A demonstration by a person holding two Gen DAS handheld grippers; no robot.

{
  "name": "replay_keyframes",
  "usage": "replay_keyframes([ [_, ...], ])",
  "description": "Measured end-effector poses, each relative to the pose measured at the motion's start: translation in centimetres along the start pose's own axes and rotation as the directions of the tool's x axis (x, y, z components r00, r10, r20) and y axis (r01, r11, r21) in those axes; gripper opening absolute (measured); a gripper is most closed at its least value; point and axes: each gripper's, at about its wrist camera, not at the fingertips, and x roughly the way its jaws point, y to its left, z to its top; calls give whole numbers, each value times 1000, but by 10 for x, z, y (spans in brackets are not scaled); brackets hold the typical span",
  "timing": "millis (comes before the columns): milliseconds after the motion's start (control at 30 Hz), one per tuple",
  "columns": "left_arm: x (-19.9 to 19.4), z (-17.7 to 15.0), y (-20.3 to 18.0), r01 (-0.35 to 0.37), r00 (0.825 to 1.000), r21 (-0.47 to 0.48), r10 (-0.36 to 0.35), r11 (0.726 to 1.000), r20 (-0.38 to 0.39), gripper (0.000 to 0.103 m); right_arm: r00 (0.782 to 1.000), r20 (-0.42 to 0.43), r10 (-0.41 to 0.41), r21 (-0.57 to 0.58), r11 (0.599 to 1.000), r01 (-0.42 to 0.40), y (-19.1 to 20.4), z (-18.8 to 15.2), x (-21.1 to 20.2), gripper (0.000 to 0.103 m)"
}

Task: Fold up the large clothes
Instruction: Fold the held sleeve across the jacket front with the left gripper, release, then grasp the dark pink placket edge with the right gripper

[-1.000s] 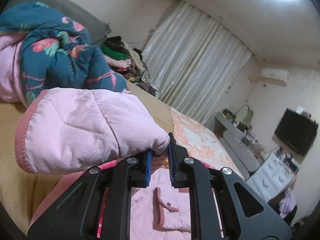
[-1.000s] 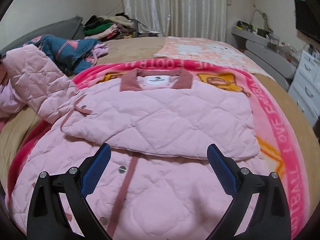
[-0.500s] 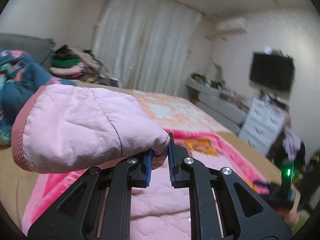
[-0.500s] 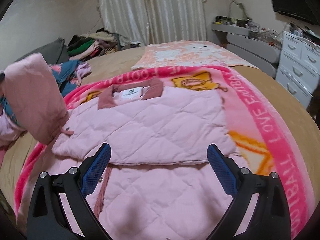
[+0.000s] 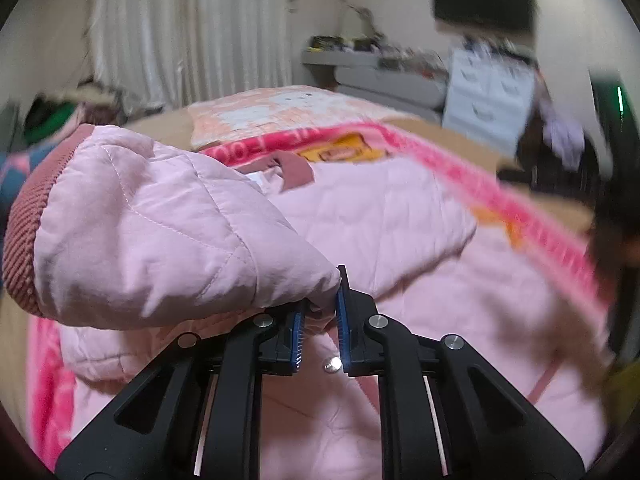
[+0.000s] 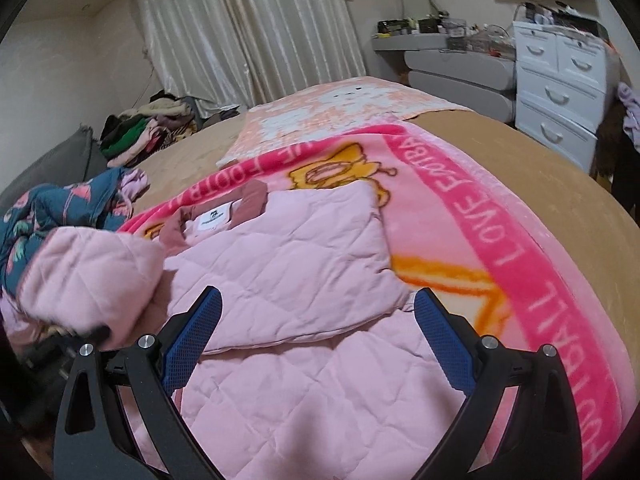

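A pink quilted jacket [image 6: 288,280] lies on a pink blanket [image 6: 500,232] on the bed, collar toward the far side, one side folded over the chest. My left gripper [image 5: 320,312] is shut on the jacket's left sleeve [image 5: 160,232] near its ribbed cuff [image 5: 24,232] and holds it raised over the jacket body [image 5: 380,232]. The lifted sleeve also shows in the right wrist view [image 6: 88,280] at the left. My right gripper [image 6: 316,320] is open and empty, above the jacket's lower part.
A blue floral garment [image 6: 60,208] lies on the bed to the left, with a pile of clothes [image 6: 152,124] behind it. A white drawer unit [image 6: 560,80] and a grey desk [image 6: 452,64] stand at the right. A peach blanket [image 6: 340,108] lies beyond.
My left gripper has swung right with the sleeve, carrying it over the jacket body. My right gripper has stayed open and shifted slightly right and back.
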Motion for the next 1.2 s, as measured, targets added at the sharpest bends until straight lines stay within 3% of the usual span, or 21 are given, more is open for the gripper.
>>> replay_keyframes([
  [167, 22, -16, -31, 19, 997, 189, -4, 982, -80, 10, 1000, -2, -7, 27, 1000, 8, -11, 1, 1, 96],
  [333, 30, -25, -44, 33, 993, 250, -4, 968, -116, 12, 1000, -9, -7, 67, 998, 8, -20, 2, 2, 96],
  [467, 30, -25, -40, 61, 991, 216, -34, 975, -126, 15, 1000, -15, -9, 77, 997, 10, -24, 2, 4, 96],
  [600, 23, -24, -41, 96, 989, 218, -68, 971, -134, 33, 1000, -15, -5, 102, 995, 6, -29, 3, 4, 96],
  [767, 10, -21, -54, 134, 989, 241, -113, 961, -99, 46, 1000, -16, 1, 117, 993, 1, -33, 3, 3, 96],
  [933, 0, -12, -49, 199, 977, 155, -185, 968, -103, 49, 1000, -7, 6, 129, 992, -5, -36, 5, -2, 96],
  [1000, -1, -10, -44, 225, 972, 120, -214, 967, -102, 59, 1000, -11, 14, 132, 991, -12, -36, 6, -4, 96],
  [1133, -4, 0, -22, 186, 980, 54, -181, 981, -83, 69, 997, -56, 60, 123, 991, -52, -28, 3, 0, 96],
  [1200, -5, 4, -6, 137, 988, 11, -136, 990, -71, 79, 993, -82, 86, 105, 991, -77, -18, 0, 4, 96],
])
